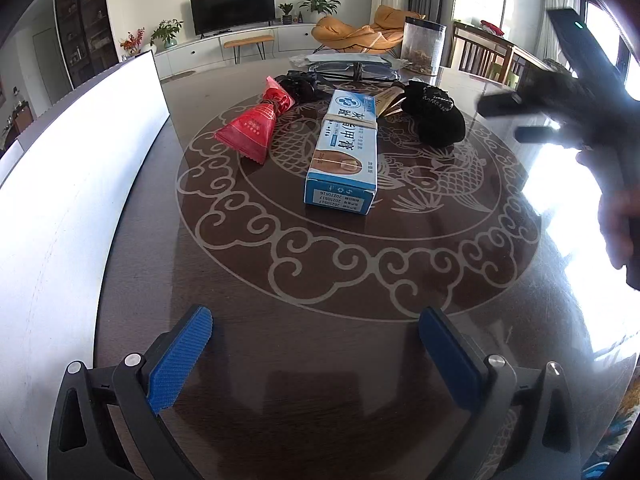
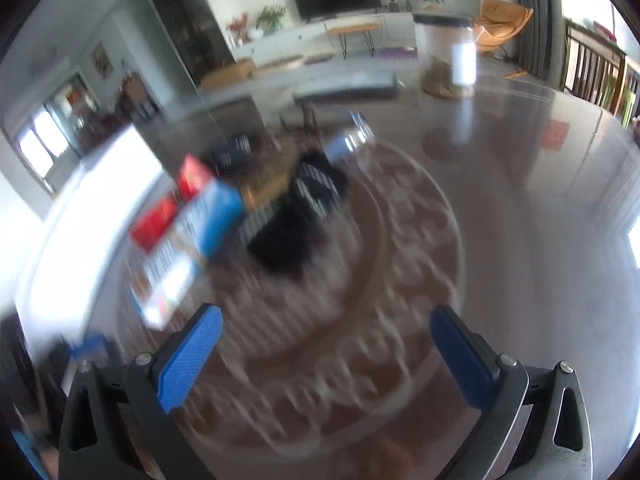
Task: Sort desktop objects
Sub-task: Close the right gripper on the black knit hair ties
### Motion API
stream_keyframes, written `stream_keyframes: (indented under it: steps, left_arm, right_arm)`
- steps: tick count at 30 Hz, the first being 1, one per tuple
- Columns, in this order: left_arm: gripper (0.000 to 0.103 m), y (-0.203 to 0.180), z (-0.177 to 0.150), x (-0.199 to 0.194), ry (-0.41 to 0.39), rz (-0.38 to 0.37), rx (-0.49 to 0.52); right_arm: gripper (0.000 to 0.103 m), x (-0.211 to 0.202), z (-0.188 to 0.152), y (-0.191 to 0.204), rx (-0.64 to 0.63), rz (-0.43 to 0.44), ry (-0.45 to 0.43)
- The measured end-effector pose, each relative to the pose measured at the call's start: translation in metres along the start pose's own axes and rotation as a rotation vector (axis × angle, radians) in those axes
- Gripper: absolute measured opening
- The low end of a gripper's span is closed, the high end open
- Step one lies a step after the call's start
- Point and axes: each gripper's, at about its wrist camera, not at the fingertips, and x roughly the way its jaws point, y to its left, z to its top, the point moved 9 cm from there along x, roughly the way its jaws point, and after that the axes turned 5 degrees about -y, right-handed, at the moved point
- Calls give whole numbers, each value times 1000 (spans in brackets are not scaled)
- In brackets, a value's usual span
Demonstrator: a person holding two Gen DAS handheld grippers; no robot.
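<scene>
Left gripper (image 1: 316, 360) and right gripper (image 2: 326, 364): jaws spread, nothing held. Items cluster at table (image 1: 320, 380) centre, 12 o'clock of the left gripper. Count: one blue box (image 1: 344, 152), one red packet (image 1: 252, 124), one black pouch (image 1: 434, 114), one jar (image 1: 423, 46). Risk: right view is motion-blurred; a hasty reach could knock the touching box and pouch.

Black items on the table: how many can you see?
2 for sure: a black pouch right of the blue box, and a black bundle behind the red packet. Clutter behind them may hide more.
</scene>
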Motion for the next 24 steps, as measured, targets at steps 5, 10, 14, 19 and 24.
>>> stream_keyframes:
  steps: [5, 10, 14, 19, 24]
  left_arm:
    - [103, 0, 0, 0, 0, 0, 0]
    - [103, 0, 0, 0, 0, 0, 0]
    - [103, 0, -1, -1, 0, -1, 0]
    - [103, 0, -1, -1, 0, -1, 0]
    - [103, 0, -1, -1, 0, -1, 0]
  right_arm:
    - [103, 51, 21, 13, -30, -90, 88]
    - [98, 69, 14, 15, -121, -182, 95]
    - [46, 59, 9, 18, -238, -207, 47]
    - [41, 36, -14, 14, -279, -183, 35]
    - [41, -2, -53, -4, -304, -174, 1]
